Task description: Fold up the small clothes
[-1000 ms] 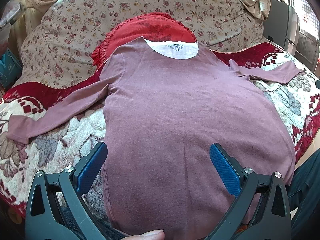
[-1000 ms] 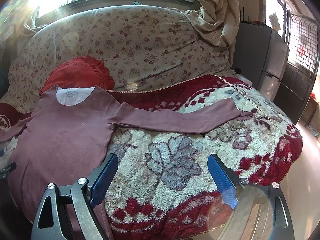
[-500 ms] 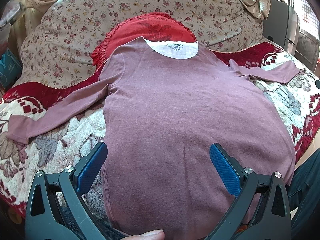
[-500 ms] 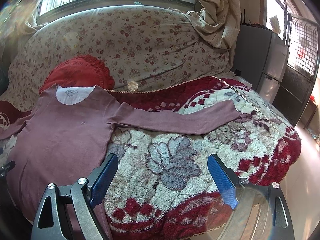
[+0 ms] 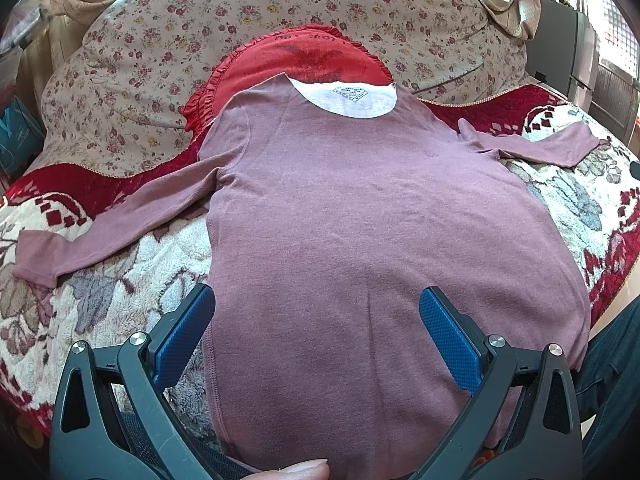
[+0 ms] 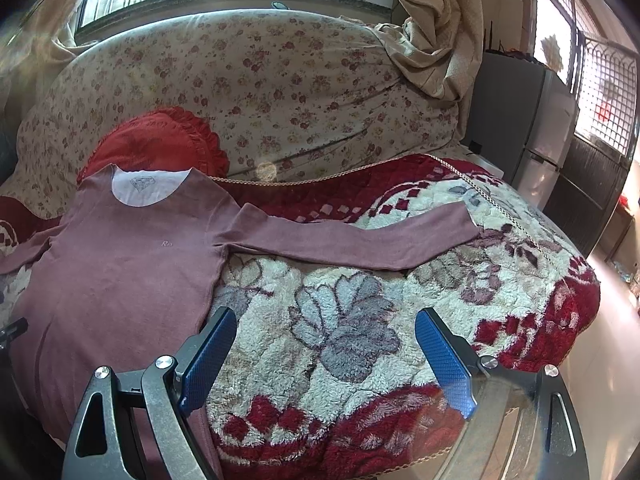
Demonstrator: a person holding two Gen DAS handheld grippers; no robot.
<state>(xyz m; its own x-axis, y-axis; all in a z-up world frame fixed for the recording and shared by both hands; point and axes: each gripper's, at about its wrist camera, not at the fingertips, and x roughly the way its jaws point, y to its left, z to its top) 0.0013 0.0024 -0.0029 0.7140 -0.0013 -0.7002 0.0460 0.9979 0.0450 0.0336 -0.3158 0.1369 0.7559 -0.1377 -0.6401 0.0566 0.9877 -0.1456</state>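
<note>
A mauve long-sleeved shirt [image 5: 360,220] lies flat and face up on a fleecy floral blanket, both sleeves spread out to the sides, its white-lined neck opening [image 5: 346,96] at the far end. My left gripper [image 5: 316,336] hovers open over the shirt's lower body, with nothing between its blue pads. In the right wrist view the shirt [image 6: 120,264] lies at the left and its right sleeve [image 6: 352,240] stretches across the blanket. My right gripper [image 6: 324,356] is open above bare blanket, to the right of the shirt's hem.
The red and cream blanket [image 6: 360,320] covers a sofa seat. A red frilled cushion [image 5: 300,60] leans on the flowered sofa back [image 6: 260,80] behind the collar. A grey cabinet [image 6: 516,120] stands at the right, floor beyond the seat edge. A fingertip [image 5: 304,470] shows at the bottom.
</note>
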